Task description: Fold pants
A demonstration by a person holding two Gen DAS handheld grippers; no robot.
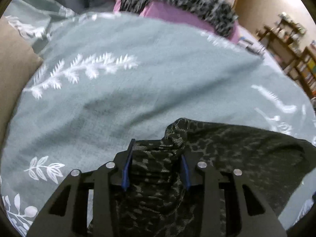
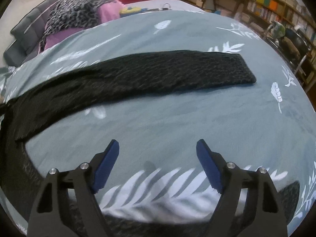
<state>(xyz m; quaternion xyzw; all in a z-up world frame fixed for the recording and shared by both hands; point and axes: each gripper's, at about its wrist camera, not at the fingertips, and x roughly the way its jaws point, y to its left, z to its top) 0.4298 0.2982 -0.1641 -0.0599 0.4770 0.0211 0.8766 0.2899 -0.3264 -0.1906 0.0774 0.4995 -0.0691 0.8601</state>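
Note:
Dark patterned pants (image 1: 237,148) lie on a grey-green bedcover with white leaf prints (image 1: 118,98). My left gripper (image 1: 157,148) is shut on a bunched-up edge of the pants, and the cloth fills the gap between its blue pads (image 1: 126,169). In the right wrist view one long pant leg (image 2: 158,71) stretches flat across the bedcover (image 2: 177,118) from left to right. More dark cloth curves along the left and bottom edges. My right gripper (image 2: 157,142) is open above bare bedcover, nearer than the leg, with nothing between its fingers.
A heap of purple and grey-black speckled clothes (image 2: 79,13) (image 1: 177,0) sits at the far end of the bed beside a dark quilted cushion (image 2: 25,35). Bookshelves (image 2: 276,6) and a chair (image 2: 292,45) stand beyond the right edge of the bed.

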